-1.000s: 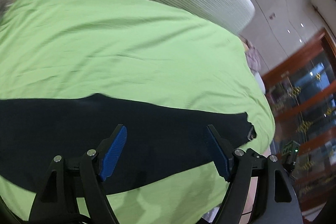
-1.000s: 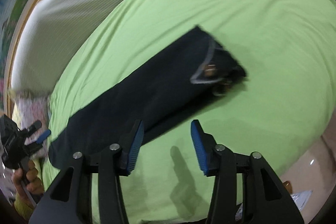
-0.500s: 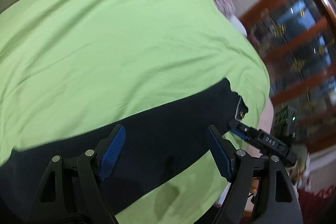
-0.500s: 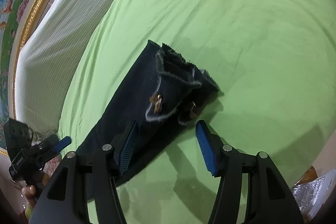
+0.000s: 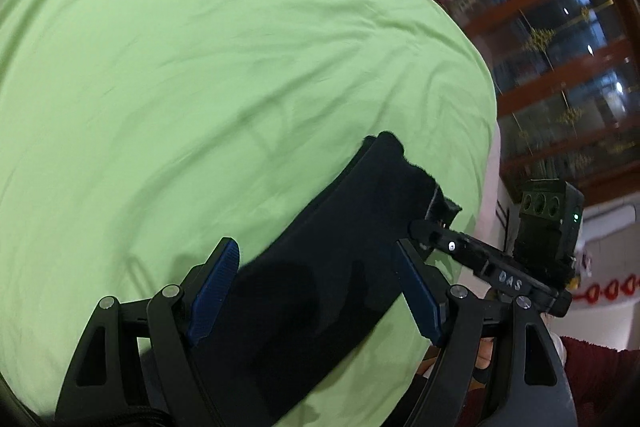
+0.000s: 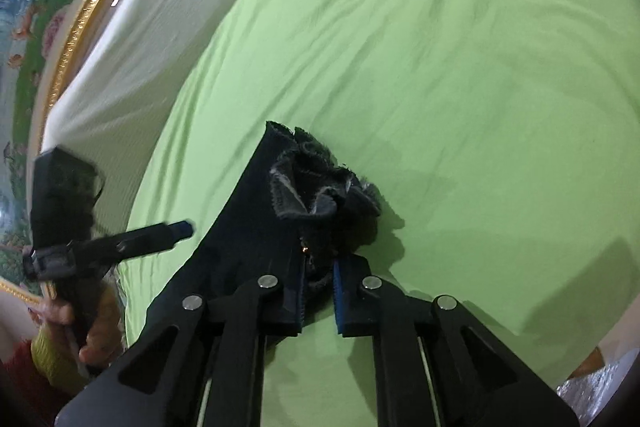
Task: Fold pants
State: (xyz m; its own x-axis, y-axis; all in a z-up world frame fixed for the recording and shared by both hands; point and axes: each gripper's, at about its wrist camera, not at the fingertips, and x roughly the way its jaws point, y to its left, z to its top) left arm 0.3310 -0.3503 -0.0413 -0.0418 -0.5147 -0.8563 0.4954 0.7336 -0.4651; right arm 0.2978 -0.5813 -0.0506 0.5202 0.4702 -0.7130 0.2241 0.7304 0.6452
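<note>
Right gripper (image 6: 318, 291) now pinched on the frayed end of the dark denim pants (image 6: 256, 251), blue pads nearly together with a wad of cloth bunched up just ahead of them; half a second back, spread wide above that same end, nothing between. Left gripper (image 5: 316, 291) gaping over the middle of the garment, gripping nothing, unchanged in spread but swung round toward the far end. Pants stretched in a long dark strip across the green bedsheet (image 6: 460, 47), near the edge of the bed. Grasp apparently made, then; likely next, lifting that end over toward the other to halve the length, though the crumpled hold may carry a messy edge.

From the right wrist: ragged hems, a pale inner face of the cloth, the closed pads, a gold picture frame (image 6: 80, 15) behind. From the left wrist: the right tool side-on at the strip's far tip, the flat midsection, a wooden glass cabinet (image 5: 560, 47) beyond.
</note>
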